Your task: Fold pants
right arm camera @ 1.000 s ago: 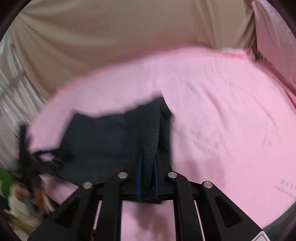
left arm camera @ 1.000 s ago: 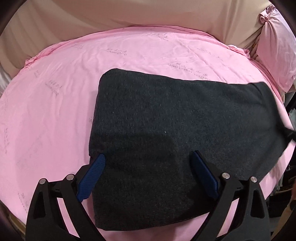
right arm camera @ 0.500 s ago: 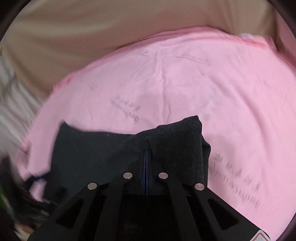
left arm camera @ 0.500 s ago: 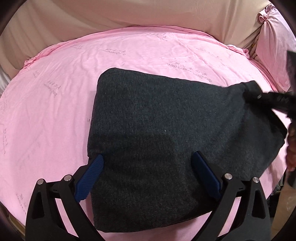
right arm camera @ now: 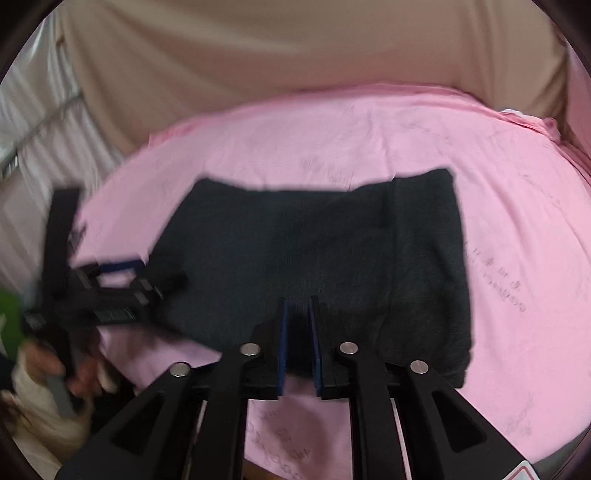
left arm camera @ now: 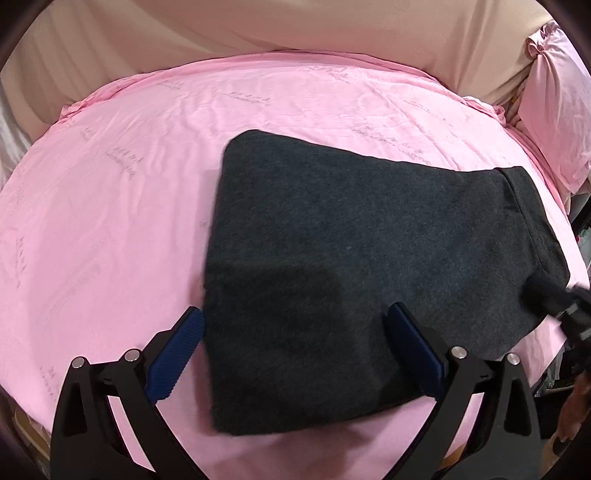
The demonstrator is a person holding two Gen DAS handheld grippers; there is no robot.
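Observation:
The dark grey pants (left arm camera: pixel 351 258) lie folded flat in a rough rectangle on the pink bed sheet (left arm camera: pixel 110 203). My left gripper (left arm camera: pixel 295 325) is wide open and empty, hovering over the near edge of the pants. In the right wrist view the pants (right arm camera: pixel 314 251) lie flat, and my right gripper (right arm camera: pixel 298 306) has its jaws a narrow gap apart at their near edge, with nothing pinched between them. The right gripper also shows at the right edge of the left wrist view (left arm camera: pixel 565 299). The left gripper shows at the left of the right wrist view (right arm camera: pixel 110 291).
A beige cloth wall (left arm camera: pixel 258 29) stands behind the bed. A pink pillow (left arm camera: pixel 554 110) sits at the far right. The bed's near edge runs just under both grippers. A hand (right arm camera: pixel 55 369) holds the left gripper's handle.
My right gripper carried the pinched end of the pants, laid it down flat and opened a little off the cloth. My left gripper stayed open above the near edge.

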